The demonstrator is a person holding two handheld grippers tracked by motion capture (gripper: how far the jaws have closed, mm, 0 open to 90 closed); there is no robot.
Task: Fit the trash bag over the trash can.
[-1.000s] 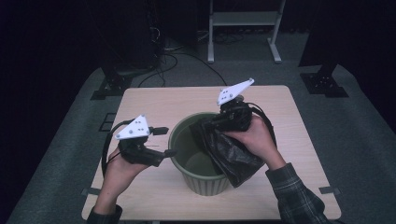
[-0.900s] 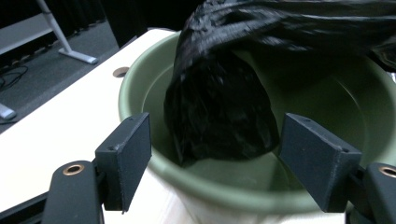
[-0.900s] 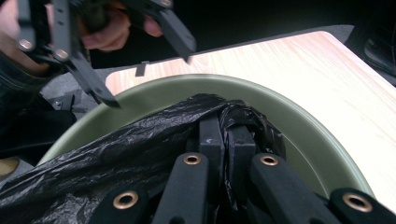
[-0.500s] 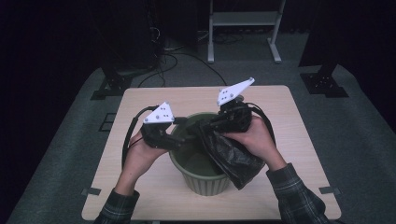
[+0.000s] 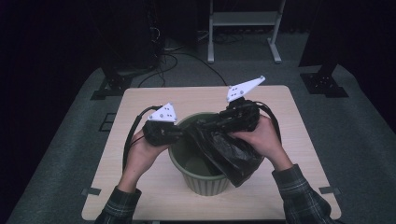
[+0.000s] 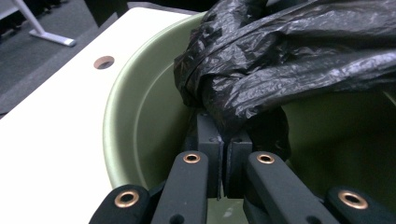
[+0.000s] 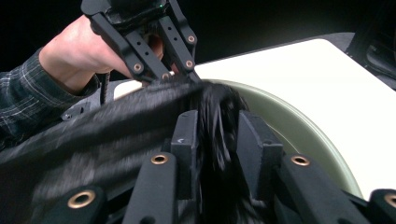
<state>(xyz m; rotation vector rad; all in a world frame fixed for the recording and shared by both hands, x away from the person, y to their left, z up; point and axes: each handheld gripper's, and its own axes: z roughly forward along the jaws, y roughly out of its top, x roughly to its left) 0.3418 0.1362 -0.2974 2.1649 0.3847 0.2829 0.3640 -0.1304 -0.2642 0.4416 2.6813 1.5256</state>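
Black bin bag (image 5: 229, 151) bunched over the mouth of a green plastic bin (image 5: 198, 179), stretched between both grippers and sagging over the bin's right rim and down its outer wall. Bin standing upright near the middle of a pale wooden table (image 5: 140, 100), towards the person's edge. Left gripper (image 5: 180, 134) at the bin's left rim, jaws just clamped together on a gathered fold of the bag; seen along its own jaws, pads nearly meeting with the crinkled black film (image 6: 280, 60) pinched between them and rising above, inside of the bin (image 6: 140, 121) curving off to the left, table (image 6: 56, 116) beyond with a round hole in it. Right gripper (image 5: 219, 125) above the bin's far right rim, jaws just eased part-way apart, a narrow gap, with a blurred strand of the bag (image 7: 217, 140) running between the pads; whether the pads press on it cannot be told. In the right gripper view, left gripper (image 7: 180, 77) facing across the bin, its tips closed into the bag's top edge, a hand (image 7: 84, 51) and checked sleeve behind it, bin rim (image 7: 299, 135) sweeping to the right. Both hands wrapped round the gripper bodies, cables trailing back over the table.
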